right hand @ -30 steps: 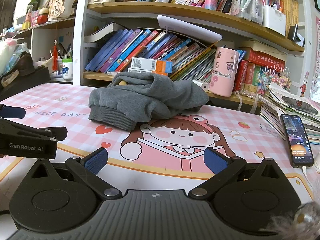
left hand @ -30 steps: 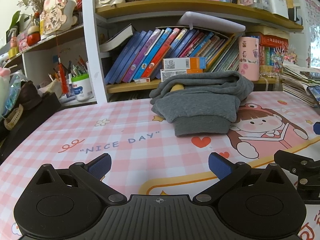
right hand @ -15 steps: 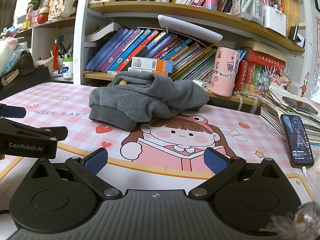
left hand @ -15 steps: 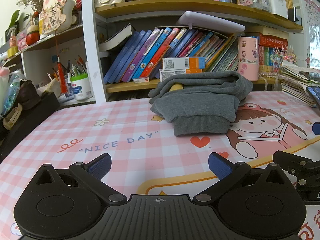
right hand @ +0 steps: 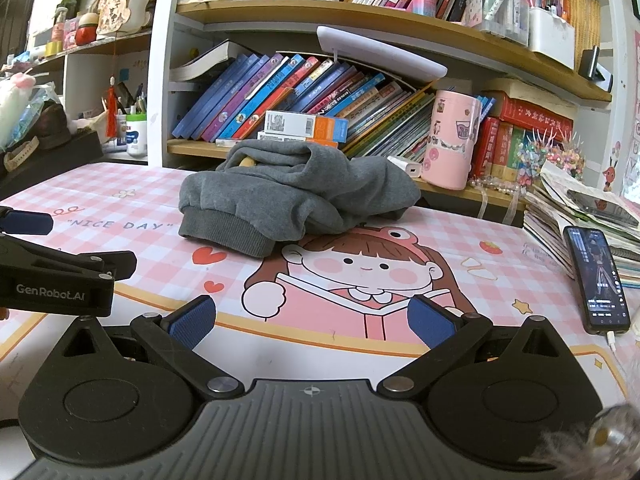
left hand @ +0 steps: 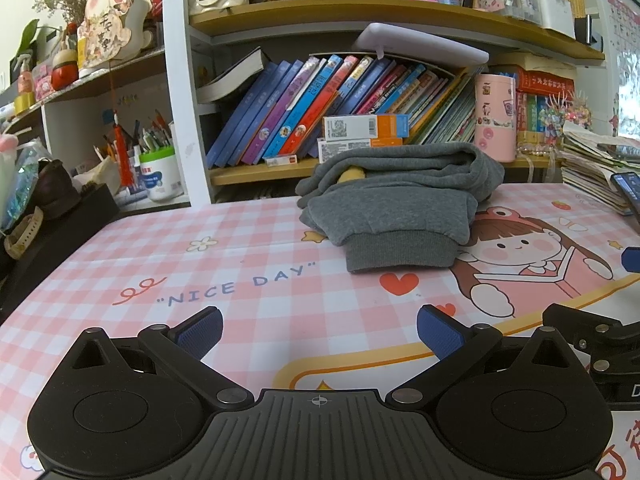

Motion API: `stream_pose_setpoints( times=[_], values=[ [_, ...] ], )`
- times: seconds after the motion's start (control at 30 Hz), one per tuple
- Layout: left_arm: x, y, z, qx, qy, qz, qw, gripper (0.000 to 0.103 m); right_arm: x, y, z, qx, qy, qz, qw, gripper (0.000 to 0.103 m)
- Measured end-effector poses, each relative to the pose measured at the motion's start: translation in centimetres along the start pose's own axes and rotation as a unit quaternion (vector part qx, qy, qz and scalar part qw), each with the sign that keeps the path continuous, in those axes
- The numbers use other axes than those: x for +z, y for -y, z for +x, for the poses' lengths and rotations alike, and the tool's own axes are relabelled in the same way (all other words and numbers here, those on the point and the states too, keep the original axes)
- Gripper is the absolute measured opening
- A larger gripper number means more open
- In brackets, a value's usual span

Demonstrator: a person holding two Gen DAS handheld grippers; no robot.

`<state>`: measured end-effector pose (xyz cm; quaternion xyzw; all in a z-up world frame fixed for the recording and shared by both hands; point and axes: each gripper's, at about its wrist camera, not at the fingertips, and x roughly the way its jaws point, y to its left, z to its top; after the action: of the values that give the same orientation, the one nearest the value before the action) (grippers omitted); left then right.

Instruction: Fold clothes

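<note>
A grey sweatshirt (left hand: 394,204) lies folded in a bundle on the pink checked table mat (left hand: 256,264), ribbed hem toward me; it also shows in the right wrist view (right hand: 296,200). My left gripper (left hand: 319,330) is open and empty, low over the mat well short of the bundle. My right gripper (right hand: 310,320) is open and empty, also short of the bundle. The right gripper shows at the right edge of the left wrist view (left hand: 600,340); the left gripper shows at the left edge of the right wrist view (right hand: 60,276).
A bookshelf (left hand: 360,96) full of books stands behind the table. A pink tin (right hand: 450,142) stands behind the bundle. A phone (right hand: 598,280) and a stack of papers (right hand: 580,208) lie at the right. A pen pot (left hand: 158,172) and dark clutter sit at the left.
</note>
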<state>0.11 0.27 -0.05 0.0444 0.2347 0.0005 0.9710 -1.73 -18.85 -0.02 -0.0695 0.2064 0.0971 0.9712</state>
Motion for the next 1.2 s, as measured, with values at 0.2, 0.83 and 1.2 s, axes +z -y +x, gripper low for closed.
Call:
stream_pose_setpoints(
  times=[0.2, 0.83, 1.2],
  values=[
    [0.0, -0.1, -0.2, -0.005, 0.004, -0.004, 1.0, 0.103, 0.0, -0.1, 0.1, 0.004, -0.002, -0.002, 1.0, 0.103],
    [3.1, -1.3, 3.1, -0.05, -0.004, 0.003, 0.9988, 0.103, 2.7, 1.5, 3.9, 0.061, -0.017, 0.026, 0.998, 0.103],
    [5.3, -1.2, 8.1, -0.039, 0.029, -0.006, 0.9988, 0.103, 8.5, 3.3, 9.8, 0.059, 0.018, 0.053, 0.997, 0.103]
  ],
)
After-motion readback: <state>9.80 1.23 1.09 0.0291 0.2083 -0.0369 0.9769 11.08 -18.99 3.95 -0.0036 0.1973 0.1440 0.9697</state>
